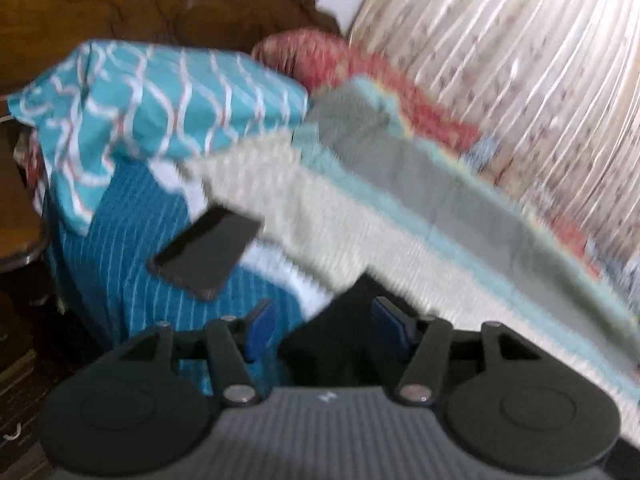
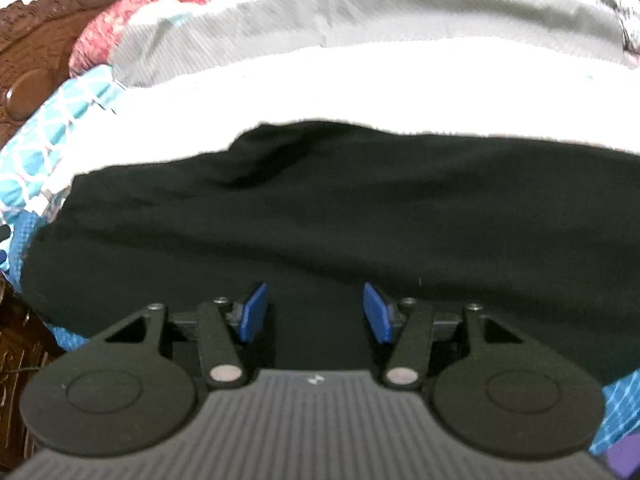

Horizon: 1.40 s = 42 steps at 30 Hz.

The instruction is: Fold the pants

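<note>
The black pants [image 2: 320, 208] lie spread across the bed and fill the middle of the right wrist view. My right gripper [image 2: 316, 308] hangs just over their near part, open, its blue pads [image 2: 252, 314] wide apart and gripping nothing. In the blurred left wrist view only a dark edge of the pants [image 1: 340, 344] shows, low between the fingers. My left gripper [image 1: 324, 320] is open too, and its blue pads [image 1: 390, 326] do not press on the cloth.
A black phone [image 1: 206, 252] lies on the blue striped bedspread [image 1: 132, 240], left of the left gripper. Behind it are a teal patterned pillow [image 1: 160, 96], a white blanket [image 1: 320, 220], a grey one [image 2: 320, 20], a red one [image 1: 360, 68], a wooden headboard [image 1: 160, 0] and curtains [image 1: 520, 80].
</note>
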Motion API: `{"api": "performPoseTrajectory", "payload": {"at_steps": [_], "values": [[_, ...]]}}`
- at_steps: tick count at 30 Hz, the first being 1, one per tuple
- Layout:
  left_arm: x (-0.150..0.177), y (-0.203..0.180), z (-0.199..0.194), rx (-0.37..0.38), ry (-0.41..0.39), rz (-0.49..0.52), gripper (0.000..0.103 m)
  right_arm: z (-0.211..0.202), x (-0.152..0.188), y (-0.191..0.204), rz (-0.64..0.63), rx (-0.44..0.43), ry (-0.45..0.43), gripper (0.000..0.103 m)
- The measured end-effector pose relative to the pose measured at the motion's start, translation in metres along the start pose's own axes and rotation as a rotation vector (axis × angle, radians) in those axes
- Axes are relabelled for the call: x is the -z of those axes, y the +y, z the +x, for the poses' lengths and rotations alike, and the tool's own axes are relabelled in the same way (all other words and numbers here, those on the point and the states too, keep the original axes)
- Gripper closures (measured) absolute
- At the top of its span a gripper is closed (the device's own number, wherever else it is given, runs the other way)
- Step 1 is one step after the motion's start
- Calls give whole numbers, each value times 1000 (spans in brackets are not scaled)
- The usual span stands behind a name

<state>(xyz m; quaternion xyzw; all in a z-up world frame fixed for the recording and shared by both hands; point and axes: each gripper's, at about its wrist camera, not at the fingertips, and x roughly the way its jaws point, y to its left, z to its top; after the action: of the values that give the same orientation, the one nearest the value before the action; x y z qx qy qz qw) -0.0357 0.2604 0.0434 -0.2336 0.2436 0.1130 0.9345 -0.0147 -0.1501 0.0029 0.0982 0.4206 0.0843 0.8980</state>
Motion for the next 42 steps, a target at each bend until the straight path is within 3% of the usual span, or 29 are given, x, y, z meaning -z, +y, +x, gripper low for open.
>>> {"api": "performPoseTrajectory", "payload": {"at_steps": [2,5,9,11,14,15,16,17,20,23,26,31,33,34,35,39,42], "values": [[-8,-11,-5,54,-51,11,48,-3,-9,6,-18,-22,-27,48],[-8,-37,7,123,-31,91,48,5,-30,21,-90,-16,-48,47],[15,-70,42,201,65,205,48,45,-71,41,-218,-13,-35,44],[28,-80,60,227,138,228,48,75,-94,49,-286,20,-16,29],[50,-91,81,184,194,294,49,115,-115,46,-308,-10,112,28],[56,-93,88,154,209,317,50,131,-117,42,-292,-32,198,31],[62,-95,95,109,232,342,50,142,-115,41,-285,-37,262,59],[68,-95,104,67,265,364,52,148,-114,43,-300,-28,286,79],[74,-92,107,58,271,366,52,148,-125,52,-311,31,170,87],[75,-100,112,25,275,399,51,155,-149,41,-141,21,79,91],[78,-103,118,-2,281,411,50,188,-141,42,-128,79,144,91],[78,-106,120,-11,282,426,50,200,-132,46,-152,110,116,81],[71,-107,112,15,290,403,45,195,-134,44,-166,127,110,57],[64,-107,104,48,282,381,45,187,-136,39,-162,140,93,37],[57,-106,96,83,256,363,43,181,-138,33,-140,137,62,33],[21,-97,91,110,165,296,34,146,-135,9,-2,95,-61,33],[3,-87,124,117,240,248,39,132,-122,6,53,38,-68,34]]}}
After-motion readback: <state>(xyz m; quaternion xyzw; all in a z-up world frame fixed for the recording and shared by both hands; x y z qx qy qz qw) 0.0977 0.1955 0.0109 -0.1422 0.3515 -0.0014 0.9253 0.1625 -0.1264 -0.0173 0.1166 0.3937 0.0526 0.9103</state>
